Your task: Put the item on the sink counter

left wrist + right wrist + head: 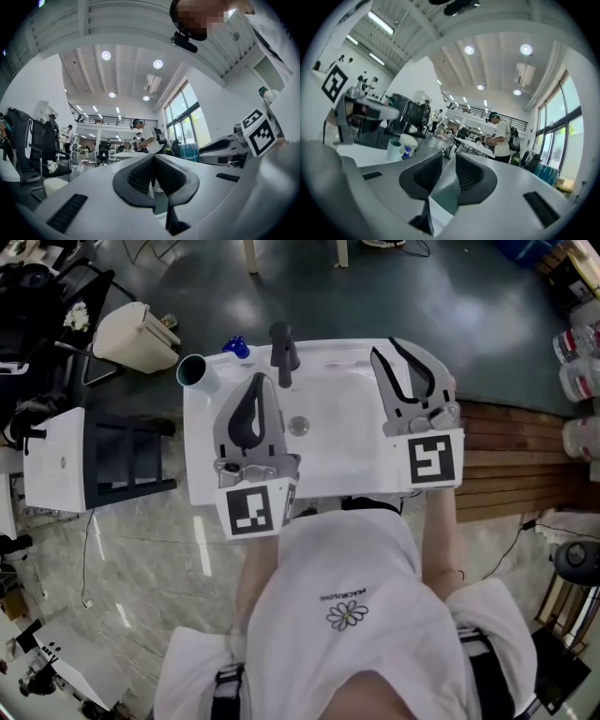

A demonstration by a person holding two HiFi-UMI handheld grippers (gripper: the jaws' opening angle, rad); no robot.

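Observation:
A white sink counter (202, 442) with a basin, a drain (298, 426) and a dark faucet (283, 352) lies below me. At its back left corner stand a white cup (192, 369) with a teal inside and a small blue item (235, 346). Both also show in the right gripper view: the cup (393, 149) and the blue item (407, 151). My left gripper (258, 382) hovers over the basin's left side, shut and empty; its pads meet at the tip (153, 158). My right gripper (396, 360) hangs over the basin's right side, open with nothing between its jaws (449, 161).
Left of the sink stand a white bin (136, 336) and a white cabinet with a dark rack (94, 465). A wooden slatted platform (511, 460) lies to the right. People and tables (471, 143) fill the hall beyond the counter.

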